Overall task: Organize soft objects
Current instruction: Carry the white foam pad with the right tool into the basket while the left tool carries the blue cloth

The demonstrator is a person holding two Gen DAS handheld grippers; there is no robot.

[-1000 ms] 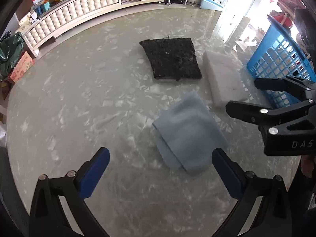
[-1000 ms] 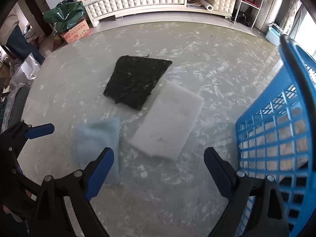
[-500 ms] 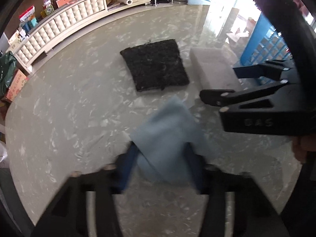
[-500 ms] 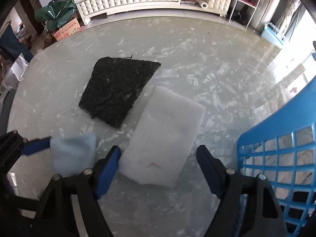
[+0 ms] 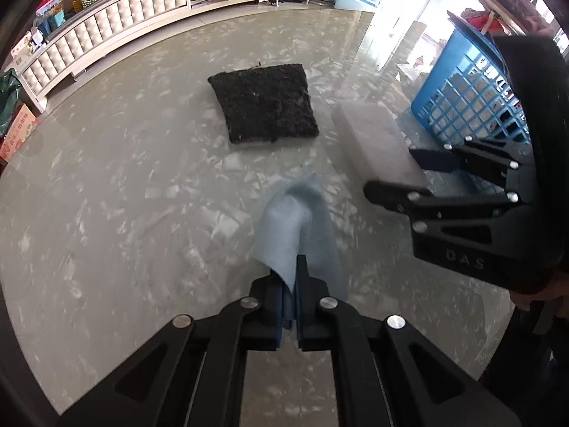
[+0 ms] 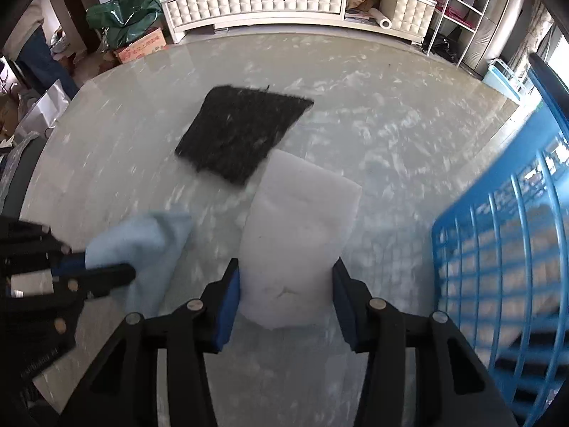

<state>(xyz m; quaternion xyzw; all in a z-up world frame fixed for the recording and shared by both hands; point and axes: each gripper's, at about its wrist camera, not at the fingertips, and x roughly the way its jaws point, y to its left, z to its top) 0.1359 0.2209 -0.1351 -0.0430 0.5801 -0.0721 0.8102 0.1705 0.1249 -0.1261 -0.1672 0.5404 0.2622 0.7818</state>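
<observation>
My left gripper is shut on the near edge of a light blue cloth, which bunches up from the marble table; the cloth also shows in the right wrist view. My right gripper has its pads against both sides of the near end of a white foam pad, which bulges between them. The right gripper also shows in the left wrist view over the white pad. A black fuzzy cushion lies further back.
A blue plastic basket with pale cloth inside stands at the table's right edge; it also shows in the left wrist view. A white tufted cabinet runs along the far wall. Boxes and a green bag lie on the floor at left.
My left gripper closed on the blue cloth and pulled it up into a bunch. My right gripper moved forward over the white pad and closed onto its sides.
</observation>
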